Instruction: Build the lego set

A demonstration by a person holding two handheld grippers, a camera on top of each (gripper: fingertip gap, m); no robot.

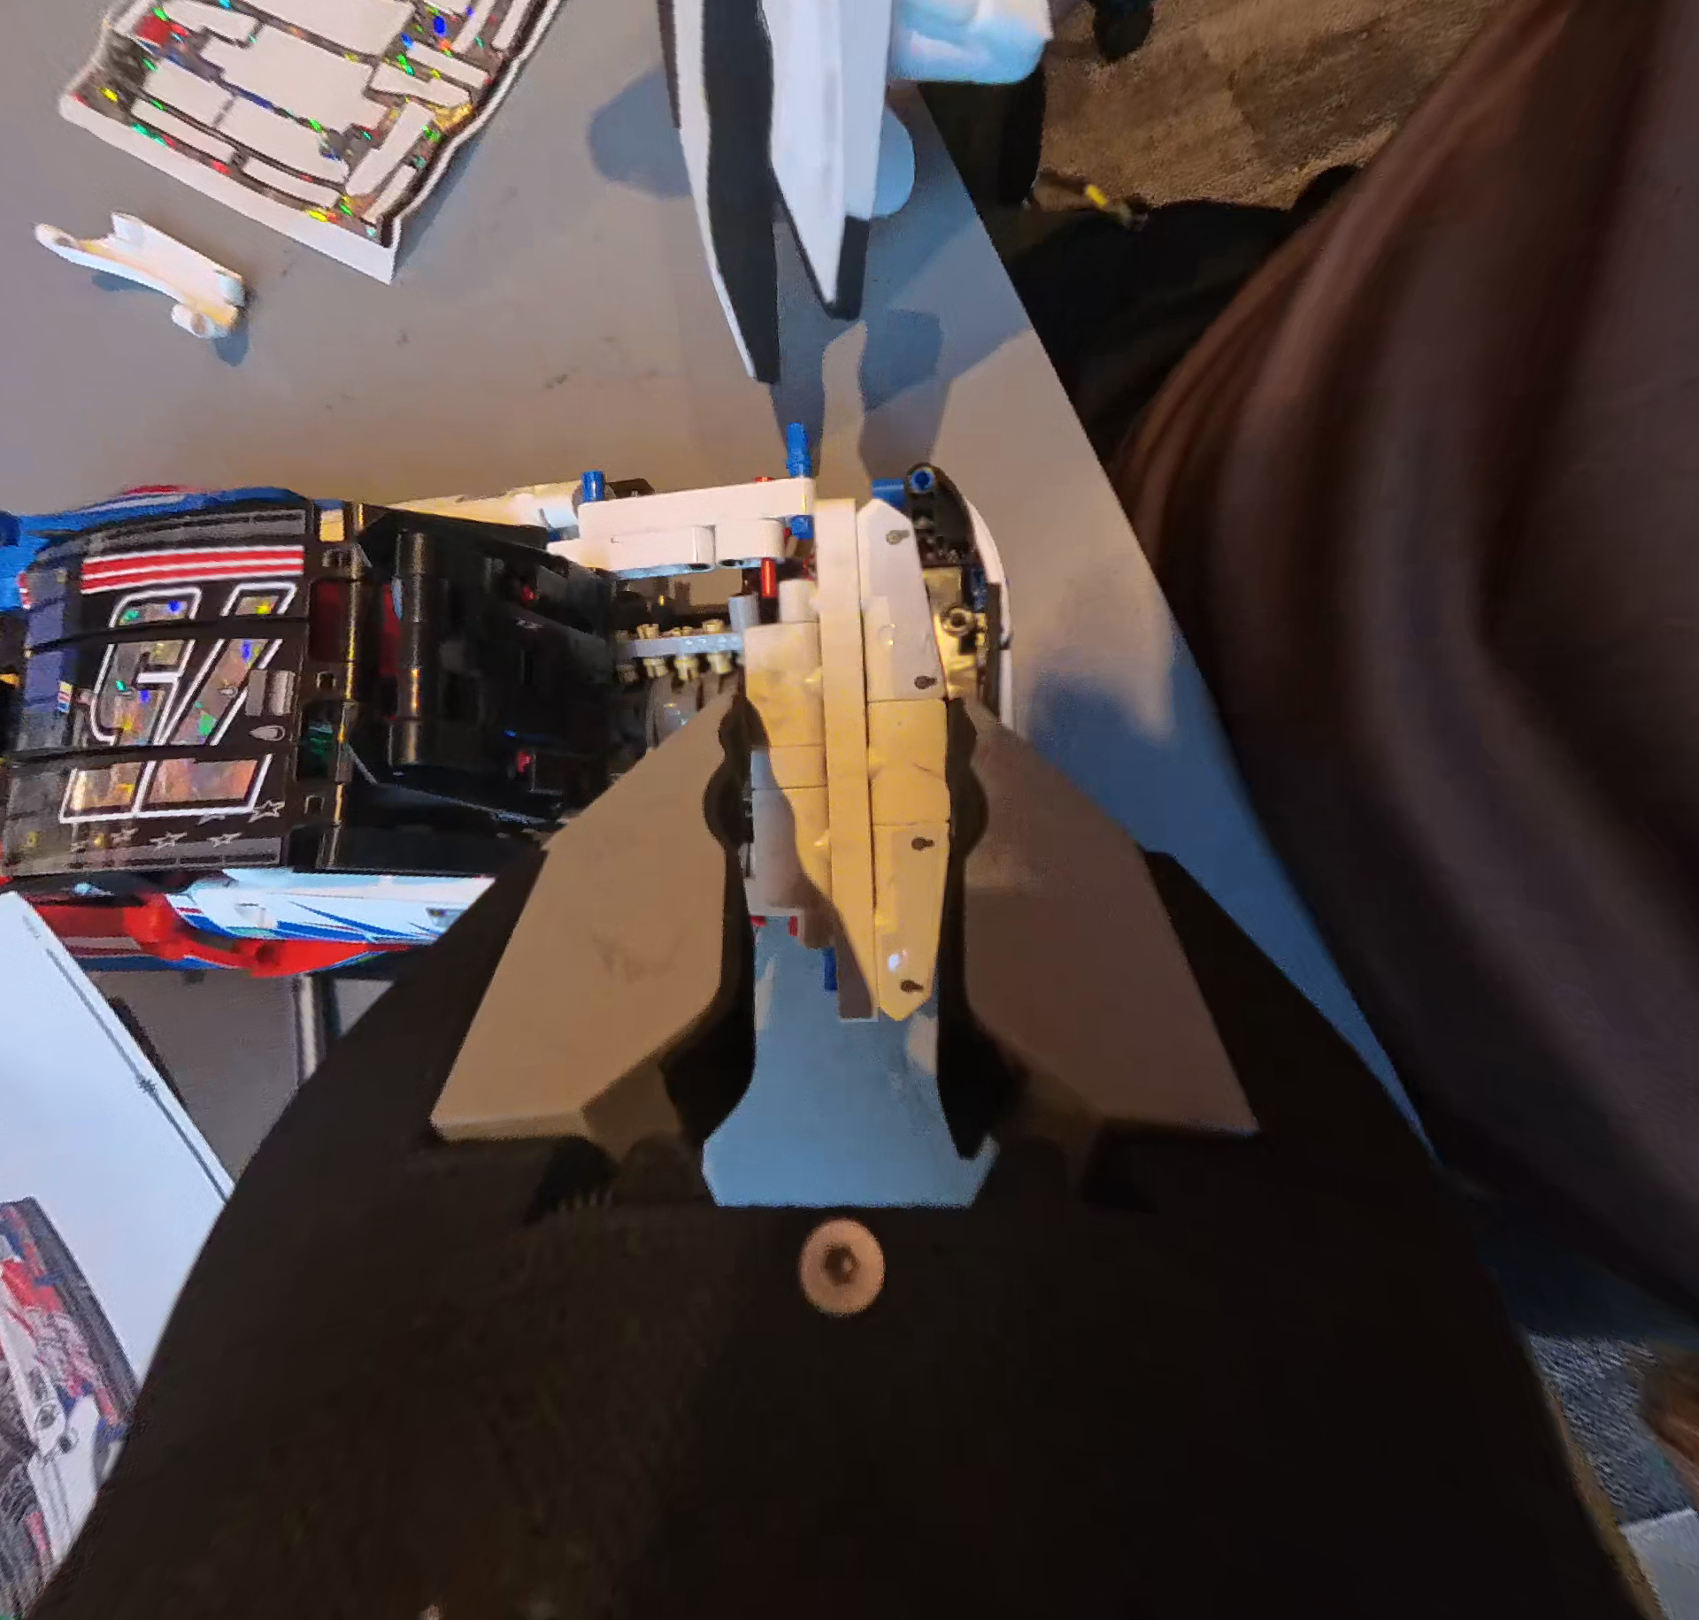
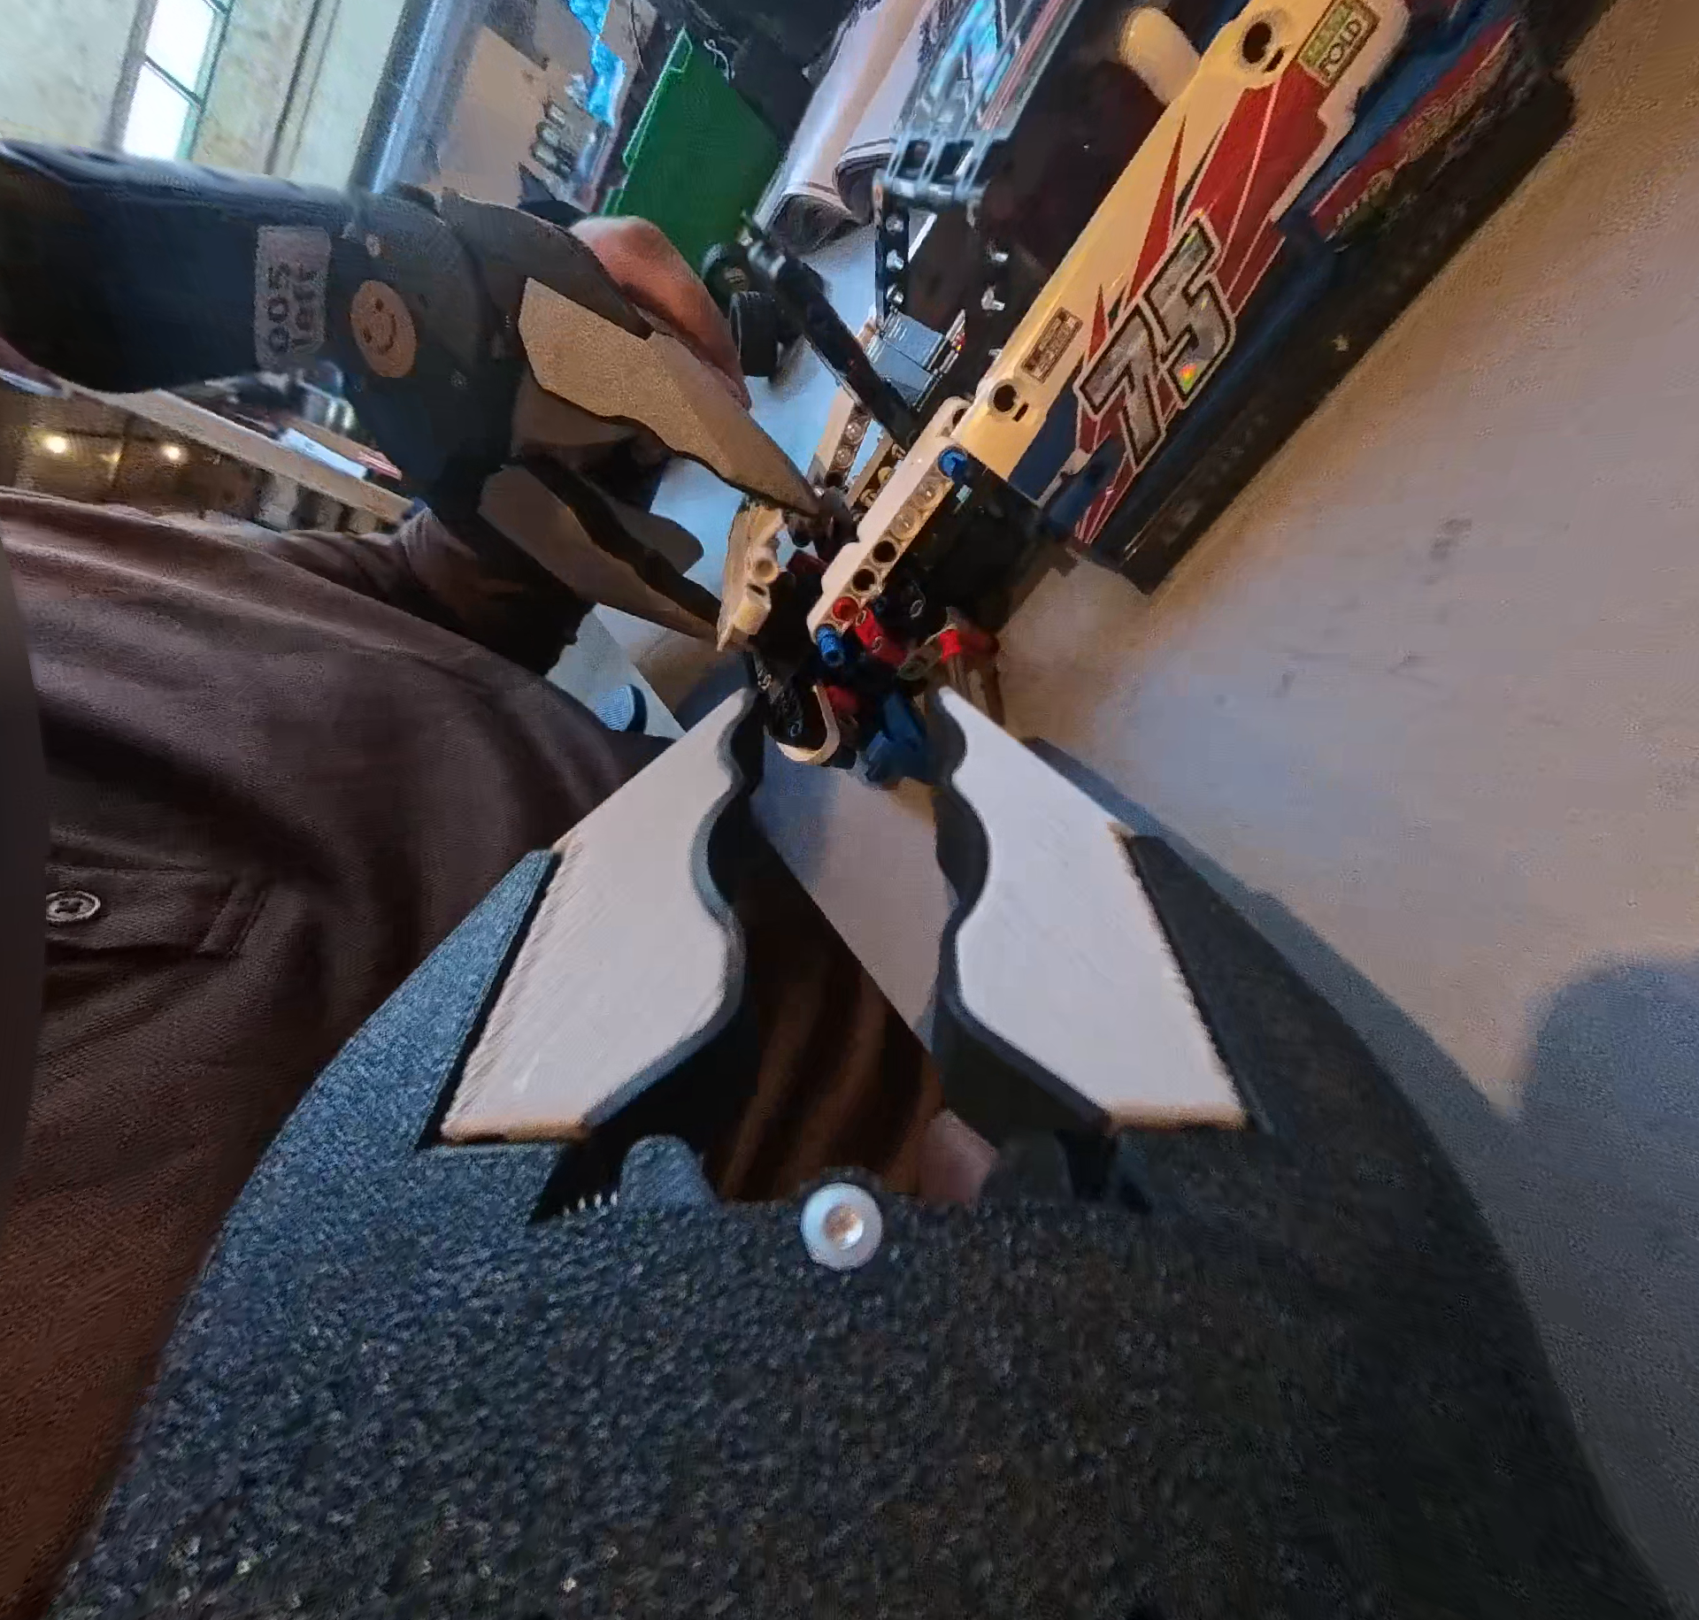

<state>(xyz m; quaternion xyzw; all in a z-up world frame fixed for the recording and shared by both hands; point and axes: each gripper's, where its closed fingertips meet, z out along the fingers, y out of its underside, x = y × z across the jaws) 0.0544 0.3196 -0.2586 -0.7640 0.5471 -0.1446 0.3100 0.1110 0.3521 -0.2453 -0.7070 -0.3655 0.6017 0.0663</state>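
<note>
The lego race car (image 1: 184,684) lies on the grey table (image 1: 515,362), with a black roof, number stickers and red-white-blue sides. My left gripper (image 1: 846,721) is shut on the car's white end section (image 1: 892,749) near the table edge. A blue pin (image 1: 796,445) sticks up from a white beam there. My right gripper (image 1: 800,339) hangs just above that pin, apart from the car. In the right wrist view my right gripper (image 2: 846,703) is open, and the car's end with red and blue pins (image 2: 855,657) lies just beyond its tips. The left gripper (image 2: 768,569) clamps the car (image 2: 1149,316) from the left.
A sticker sheet (image 1: 303,59) lies at the far left, and a loose white lego piece (image 1: 147,271) lies below it. A booklet or box (image 1: 55,1208) lies near left. The table edge (image 1: 1131,565) runs diagonally by the car. A person's brown shirt (image 1: 1425,565) is beyond it.
</note>
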